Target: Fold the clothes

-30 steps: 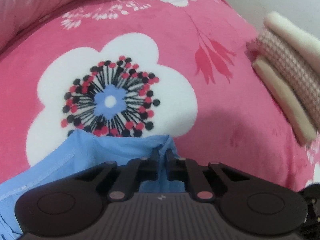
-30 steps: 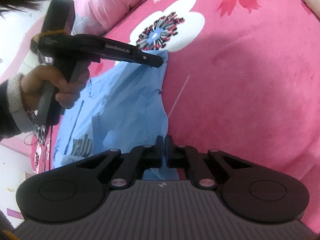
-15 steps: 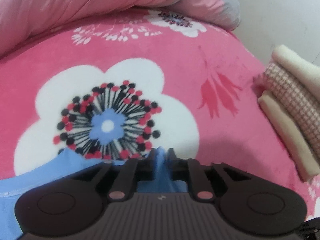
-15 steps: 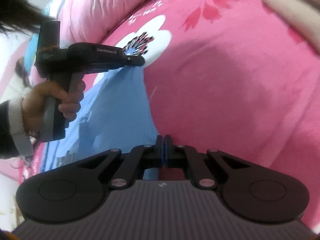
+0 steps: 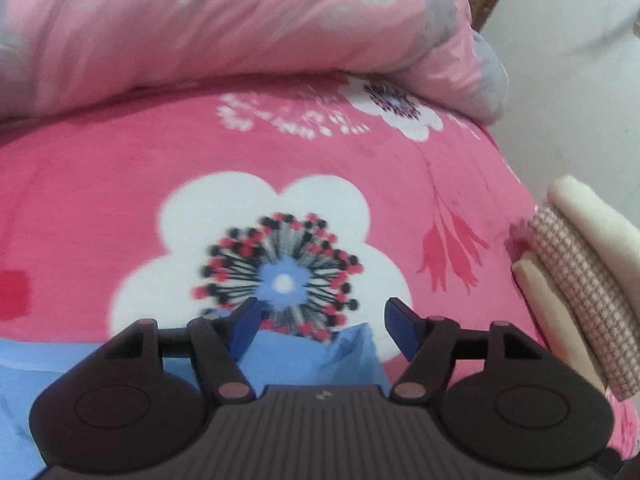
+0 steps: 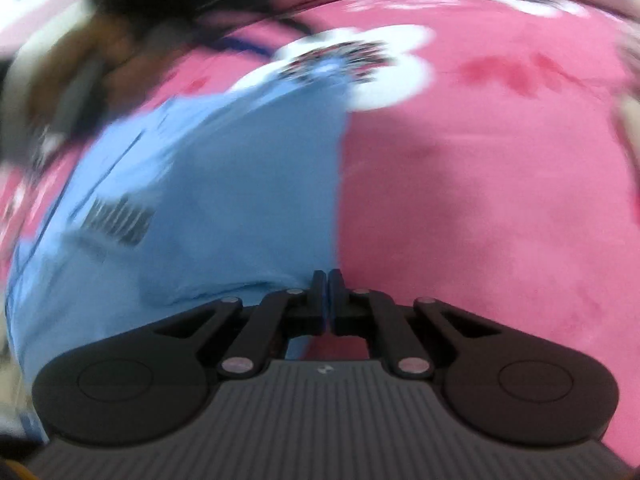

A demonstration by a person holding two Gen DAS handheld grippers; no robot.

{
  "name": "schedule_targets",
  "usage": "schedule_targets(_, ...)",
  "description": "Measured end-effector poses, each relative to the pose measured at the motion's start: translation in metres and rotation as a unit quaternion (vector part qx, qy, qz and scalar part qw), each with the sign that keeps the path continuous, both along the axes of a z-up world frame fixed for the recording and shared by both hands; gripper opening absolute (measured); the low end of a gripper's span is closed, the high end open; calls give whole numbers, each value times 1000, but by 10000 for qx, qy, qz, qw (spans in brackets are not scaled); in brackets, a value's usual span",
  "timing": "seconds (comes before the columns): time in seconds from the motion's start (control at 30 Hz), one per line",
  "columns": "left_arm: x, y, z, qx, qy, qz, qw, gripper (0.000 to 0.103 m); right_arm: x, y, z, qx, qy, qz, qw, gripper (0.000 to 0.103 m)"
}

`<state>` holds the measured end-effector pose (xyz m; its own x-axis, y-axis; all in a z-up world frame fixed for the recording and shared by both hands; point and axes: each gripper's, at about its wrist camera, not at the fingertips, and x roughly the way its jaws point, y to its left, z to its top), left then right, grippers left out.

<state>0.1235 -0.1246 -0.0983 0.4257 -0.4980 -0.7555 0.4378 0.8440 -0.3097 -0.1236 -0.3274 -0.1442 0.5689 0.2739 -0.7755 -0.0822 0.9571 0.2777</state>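
I see the blue shirt (image 6: 224, 184) spread flat on the pink bed (image 5: 100, 200), its far corner lying over the big white flower (image 5: 264, 248) printed on the cover. My left gripper (image 5: 322, 326) has just been opening: its fingers (image 5: 402, 330) stand wide apart above the shirt's corner (image 5: 352, 354), and the cloth lies loose under the gap, touching neither one. My right gripper (image 6: 328, 294) is closed, its fingers (image 6: 318, 300) pressed together on the shirt's near right edge, with a sliver of blue cloth pinched between them. I see no containers in either view. The left view alone shows a pink quilt (image 5: 240, 28) bunched along the far side of the bed, and, at the right edge of the bed, a folded stack (image 5: 580, 280) of cream cloth with a checked piece between its layers, well apart from the shirt. The right view alone shows the full spread of the shirt, with dark lettering (image 6: 120, 218) on its left part and a straight right edge running away from my fingers toward the flower. That view is badly blurred; at its upper left I make out a hand (image 6: 100, 60) around a dark handle, but I cannot tell more there.
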Motion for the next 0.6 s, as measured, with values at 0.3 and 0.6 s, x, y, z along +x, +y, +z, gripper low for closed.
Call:
schedule_targets(0.3, -51, 101, 32, 149, 138, 349, 9992, 71, -64, 3, 38, 294, 487, -617, 9965, 4)
schedule_targets(0.6, -134, 251, 45, 831, 821, 1021, 9879, 71, -161, 46, 41, 674, 1490, -1695, 9719, 6)
